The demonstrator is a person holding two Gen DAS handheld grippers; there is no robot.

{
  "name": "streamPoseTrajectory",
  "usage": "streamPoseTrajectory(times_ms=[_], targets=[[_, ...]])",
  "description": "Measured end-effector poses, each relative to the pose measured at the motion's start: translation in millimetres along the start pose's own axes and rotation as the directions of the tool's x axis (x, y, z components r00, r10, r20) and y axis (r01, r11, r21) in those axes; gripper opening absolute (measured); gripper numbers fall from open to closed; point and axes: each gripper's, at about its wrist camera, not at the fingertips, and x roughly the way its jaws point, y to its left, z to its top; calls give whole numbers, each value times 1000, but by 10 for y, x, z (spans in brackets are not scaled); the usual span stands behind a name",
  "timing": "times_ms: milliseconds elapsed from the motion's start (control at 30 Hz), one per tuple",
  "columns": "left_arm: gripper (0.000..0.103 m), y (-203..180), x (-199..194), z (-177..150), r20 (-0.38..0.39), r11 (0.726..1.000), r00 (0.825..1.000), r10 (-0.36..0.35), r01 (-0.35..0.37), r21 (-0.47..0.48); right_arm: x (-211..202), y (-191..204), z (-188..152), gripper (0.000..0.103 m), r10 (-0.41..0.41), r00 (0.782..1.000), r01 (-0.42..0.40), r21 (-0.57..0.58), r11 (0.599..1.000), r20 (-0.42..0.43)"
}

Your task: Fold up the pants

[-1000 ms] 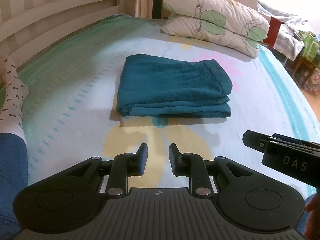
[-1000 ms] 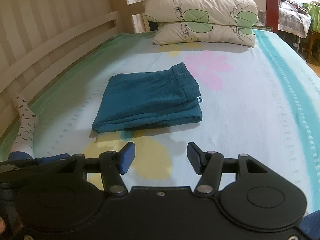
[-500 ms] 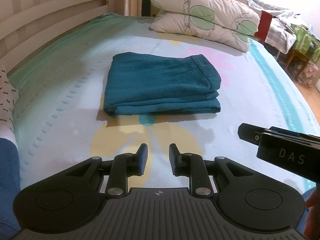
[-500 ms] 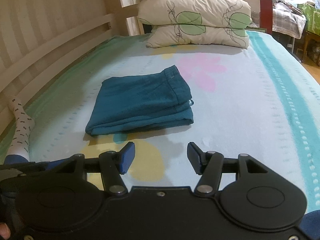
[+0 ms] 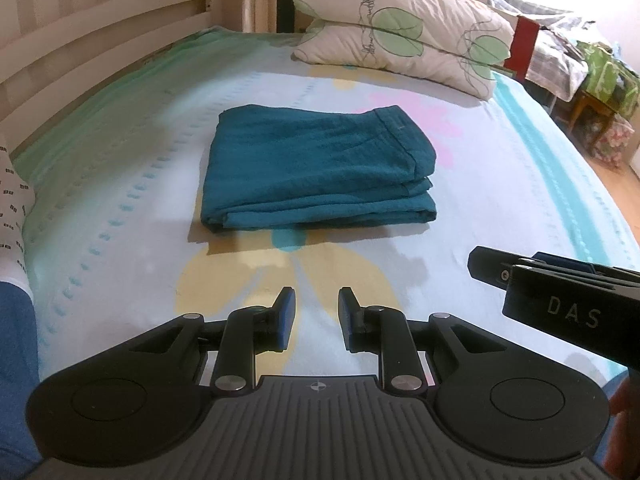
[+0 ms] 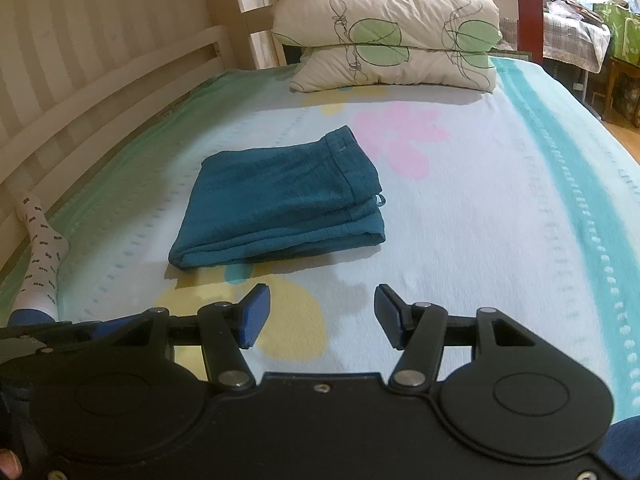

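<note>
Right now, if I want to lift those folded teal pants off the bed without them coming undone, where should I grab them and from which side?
Probably the thick folded edge of the pants nearest the claws, coming in low from the near side. There the layers meet in one rounded fold, while the right end shows loose stacked edges and a waistband that would likely splay. Both the left claw and the right claw are empty.

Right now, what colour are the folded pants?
Dark teal; the pants show best in the left wrist view.

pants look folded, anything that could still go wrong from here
1. The teal pants lie folded, but the right-hand edges are stepped and a small loop sticks out; tidying it might pull the layers apart.
2. Both grippers, left and right, hang open and empty just short of the near fold, so a forward drift could scuff it.
</note>
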Motion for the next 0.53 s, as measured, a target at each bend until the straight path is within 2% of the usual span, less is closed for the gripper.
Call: streamPoseTrajectory(times_ms=[533], targets=[[23,-42,28,-22,14,1000,1000,-13,13,7,28,3,-21,62,-7,1000,7,12,1000,-9]])
